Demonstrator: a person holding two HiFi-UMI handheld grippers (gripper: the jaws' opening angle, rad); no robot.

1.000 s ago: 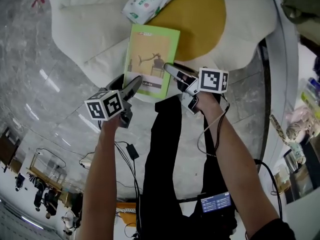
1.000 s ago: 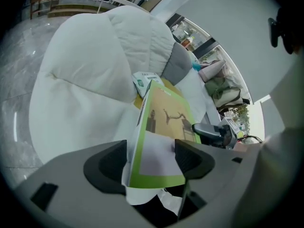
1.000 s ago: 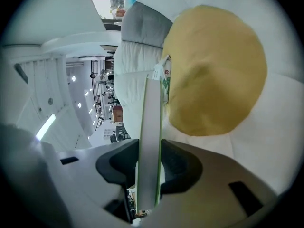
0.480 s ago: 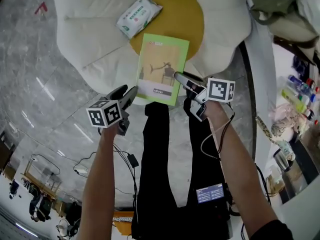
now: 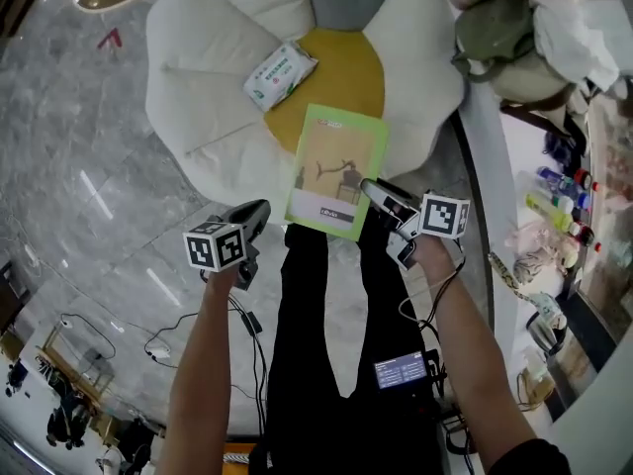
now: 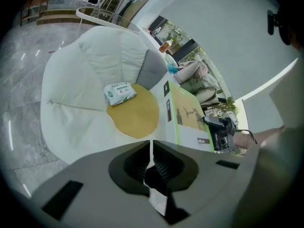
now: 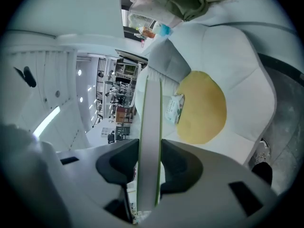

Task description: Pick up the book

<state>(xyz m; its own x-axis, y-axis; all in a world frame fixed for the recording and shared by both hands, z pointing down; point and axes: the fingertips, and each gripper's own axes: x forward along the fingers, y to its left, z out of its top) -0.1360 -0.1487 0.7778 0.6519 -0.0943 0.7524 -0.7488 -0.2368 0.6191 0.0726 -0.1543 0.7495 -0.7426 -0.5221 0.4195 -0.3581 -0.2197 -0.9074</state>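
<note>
The green book [image 5: 336, 171] hangs in the air over the flower-shaped cushion [image 5: 198, 87]. My right gripper [image 5: 381, 194] is shut on its lower right corner. In the right gripper view the book's edge [image 7: 149, 127] stands upright between the pads of that gripper [image 7: 148, 152]. My left gripper [image 5: 257, 212] is left of the book and apart from it. Its jaws have just been closing and now meet with nothing between them [image 6: 151, 145]. From the left gripper view I see the book [image 6: 187, 115] with the right gripper [image 6: 219, 129] on it.
A pack of wet wipes [image 5: 280, 74] lies on the cushion beside its yellow centre [image 5: 348, 67]. Grey marble floor [image 5: 79, 166] surrounds the cushion. The person's black trouser legs [image 5: 326, 295] stand below the book. Bottles [image 5: 559, 196] and bags [image 5: 514, 28] crowd the right side.
The book has risen off the cushion in the right gripper. The left gripper, earlier open at the book's lower left corner, has come away from it and shut. Both hands have moved up.
</note>
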